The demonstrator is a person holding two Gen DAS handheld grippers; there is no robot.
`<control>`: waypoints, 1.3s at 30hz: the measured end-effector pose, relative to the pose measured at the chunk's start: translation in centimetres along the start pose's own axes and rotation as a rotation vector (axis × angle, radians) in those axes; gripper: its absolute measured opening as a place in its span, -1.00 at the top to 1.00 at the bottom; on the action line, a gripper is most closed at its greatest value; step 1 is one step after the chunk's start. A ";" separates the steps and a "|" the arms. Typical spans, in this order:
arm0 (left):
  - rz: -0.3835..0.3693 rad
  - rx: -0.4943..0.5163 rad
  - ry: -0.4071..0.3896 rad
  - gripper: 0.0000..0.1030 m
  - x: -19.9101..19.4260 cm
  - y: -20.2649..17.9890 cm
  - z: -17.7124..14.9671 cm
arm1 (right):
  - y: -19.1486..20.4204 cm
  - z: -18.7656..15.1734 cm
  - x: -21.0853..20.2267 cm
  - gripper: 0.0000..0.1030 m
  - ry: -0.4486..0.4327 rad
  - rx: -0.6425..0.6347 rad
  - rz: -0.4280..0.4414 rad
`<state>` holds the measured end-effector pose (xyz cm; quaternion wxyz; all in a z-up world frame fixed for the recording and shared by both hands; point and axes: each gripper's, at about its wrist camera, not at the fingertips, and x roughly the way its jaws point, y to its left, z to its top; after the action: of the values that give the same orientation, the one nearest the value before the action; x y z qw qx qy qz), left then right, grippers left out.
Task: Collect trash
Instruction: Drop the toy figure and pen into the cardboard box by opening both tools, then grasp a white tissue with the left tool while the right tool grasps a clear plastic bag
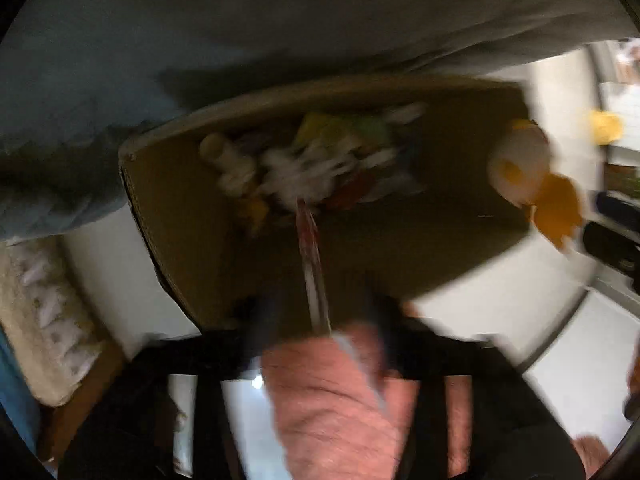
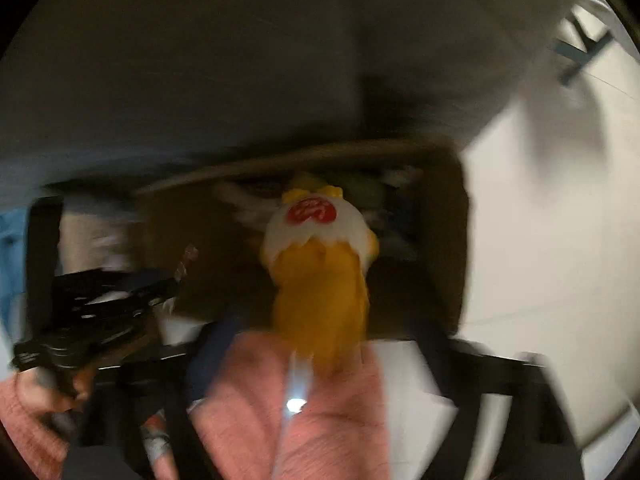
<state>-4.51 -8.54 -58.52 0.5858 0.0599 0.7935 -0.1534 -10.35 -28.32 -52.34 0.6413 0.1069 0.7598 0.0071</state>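
My left tool (image 1: 316, 316) is pinching a thin clear wrapper (image 1: 310, 256) with red print, held over the open cardboard box (image 1: 180, 208). My right tool (image 2: 320, 344) is pinching a yellow-and-white wrapper (image 2: 316, 264) with a red logo, held over the same box (image 2: 444, 248) (both views heavily blurred). Mixed trash (image 1: 304, 164) already lies inside the box. The box stands on a pale floor (image 1: 520, 280) against grey fabric (image 1: 280, 24).
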 end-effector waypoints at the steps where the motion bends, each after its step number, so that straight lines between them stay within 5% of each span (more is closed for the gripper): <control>1: 0.054 -0.006 0.013 -0.56 1.0 0.2 0.6 | -0.4 0.1 0.6 -0.71 0.017 0.012 0.007; 8: 0.025 -0.076 0.035 -0.56 0.4 1.3 -1.0 | -1.7 -0.9 0.4 -0.84 0.060 0.065 0.037; 14: -0.023 -0.032 -0.028 -0.56 -6.9 -1.1 -4.8 | 1.6 -2.3 -7.4 -0.85 0.007 -0.035 0.134; 20: -0.115 0.046 -0.252 -0.57 -21.6 -2.2 -10.0 | 3.6 -4.0 -17.3 -0.89 -0.137 -0.065 0.298; 24: -0.159 0.026 -0.494 -0.73 -32.6 -0.4 -9.9 | 5.1 -4.8 -21.4 -0.89 -0.204 -0.073 0.368; 27: -0.110 -0.043 -0.652 -0.74 -38.5 2.2 -6.8 | 6.7 -4.8 -23.7 -0.89 -0.269 -0.067 0.391; 30: -0.115 -0.228 -0.773 -0.74 -43.2 6.7 -0.6 | 7.6 -4.8 -25.4 -0.89 -0.322 -0.046 0.401; 36: -0.129 -0.443 -0.823 -0.74 -47.8 11.9 12.5 | 8.8 -5.9 -27.1 -0.89 -0.398 -0.011 0.341; 39: -0.207 -0.554 -0.792 -0.74 -48.7 13.7 17.1 | 8.9 -6.7 -27.3 -0.89 -0.419 0.016 0.322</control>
<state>29.81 3.21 -19.28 0.8179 -0.2401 0.5228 -0.0048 -11.27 -23.43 -23.32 0.7745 0.2308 0.5835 0.0806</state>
